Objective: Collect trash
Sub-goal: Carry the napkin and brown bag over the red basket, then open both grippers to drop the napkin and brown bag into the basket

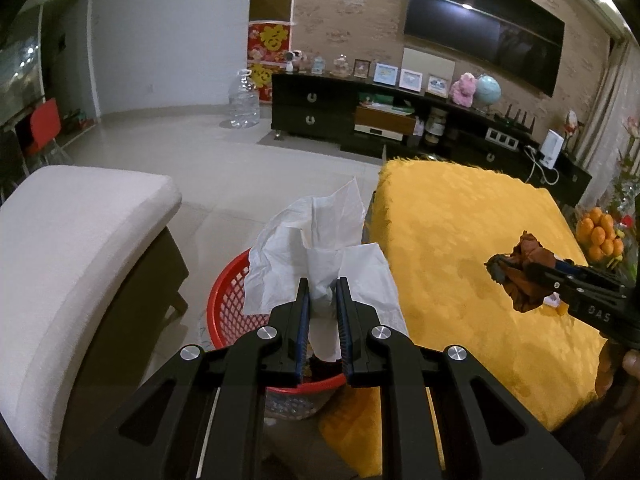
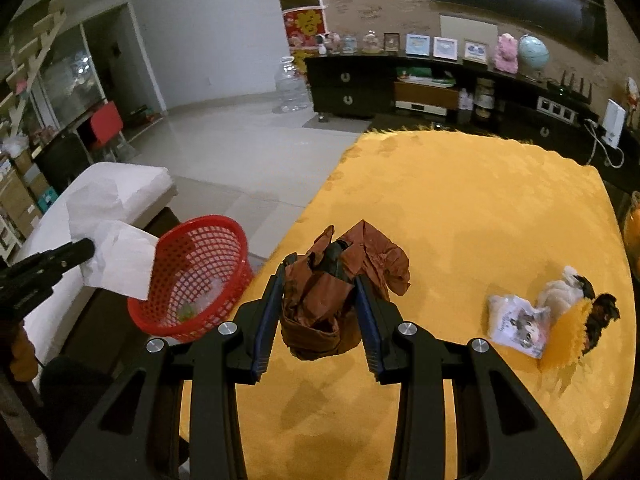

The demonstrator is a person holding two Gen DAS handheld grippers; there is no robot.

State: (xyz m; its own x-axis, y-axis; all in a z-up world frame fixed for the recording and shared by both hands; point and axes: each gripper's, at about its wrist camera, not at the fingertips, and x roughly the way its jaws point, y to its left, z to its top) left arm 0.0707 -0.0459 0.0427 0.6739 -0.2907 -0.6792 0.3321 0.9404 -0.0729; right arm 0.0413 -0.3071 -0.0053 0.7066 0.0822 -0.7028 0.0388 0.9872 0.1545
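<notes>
Now we are carrying the white tissue [image 1: 320, 240], pinched in the left hand-held gripper [image 1: 323, 292], over the red basket [image 2: 200, 276] (its drop spot), while the right hand-held gripper [image 2: 320, 280] is clamping brown wrapper [image 2: 340, 280] above the yellow surface [image 2: 480, 200].

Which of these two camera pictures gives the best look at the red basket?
The right wrist view: the red basket shows almost whole, tilted so its mesh wall and inside are visible. In the left wrist view the white tissue and the left gripper hide most of the basket.
</notes>
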